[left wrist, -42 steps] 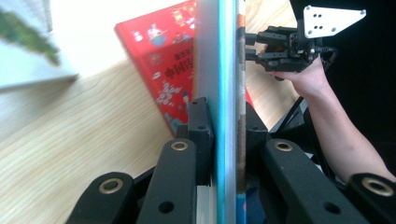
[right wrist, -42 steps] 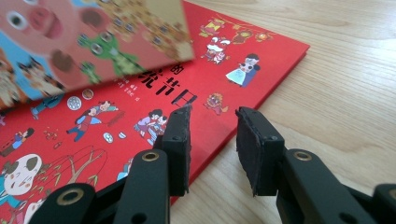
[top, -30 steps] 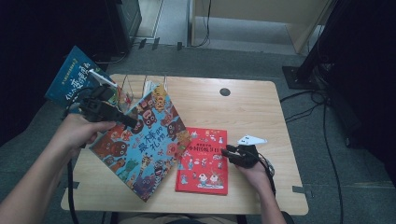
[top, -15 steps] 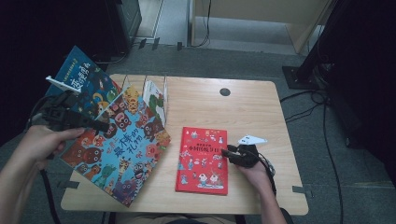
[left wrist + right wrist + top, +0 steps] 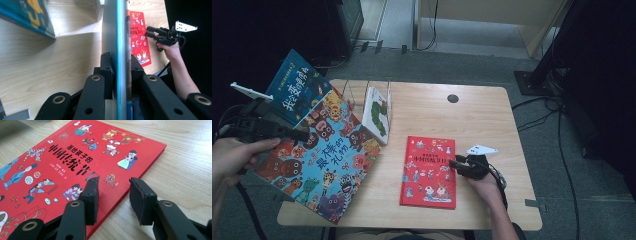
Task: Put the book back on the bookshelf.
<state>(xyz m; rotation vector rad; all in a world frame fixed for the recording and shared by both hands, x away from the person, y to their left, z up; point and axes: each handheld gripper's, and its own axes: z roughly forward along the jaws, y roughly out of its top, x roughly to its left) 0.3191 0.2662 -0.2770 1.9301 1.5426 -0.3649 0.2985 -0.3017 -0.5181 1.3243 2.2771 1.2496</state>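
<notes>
My left gripper [image 5: 301,135] is shut on the left edge of a large monster picture book [image 5: 329,157], held tilted over the table's left edge. In the left gripper view the book [image 5: 117,37] stands edge-on between the pressed jaws of that gripper [image 5: 120,70]. A red picture book [image 5: 429,170] lies flat at the front middle of the table. My right gripper [image 5: 456,164] rests at its right edge. Its jaws have just been opening; in the right gripper view the gripper [image 5: 112,195] straddles the red book's [image 5: 62,162] edge without pressing it.
A dark blue book [image 5: 296,90] leans at the far left behind the monster book. A wire book rack [image 5: 357,92] holds a white and green book [image 5: 377,112]. The wooden table [image 5: 482,120] has a cable hole [image 5: 453,98]; dark floor and cables surround it.
My left gripper has carried the monster book leftward, from beside the red book to the table's left edge. The right hand has stayed at the red book's edge.
</notes>
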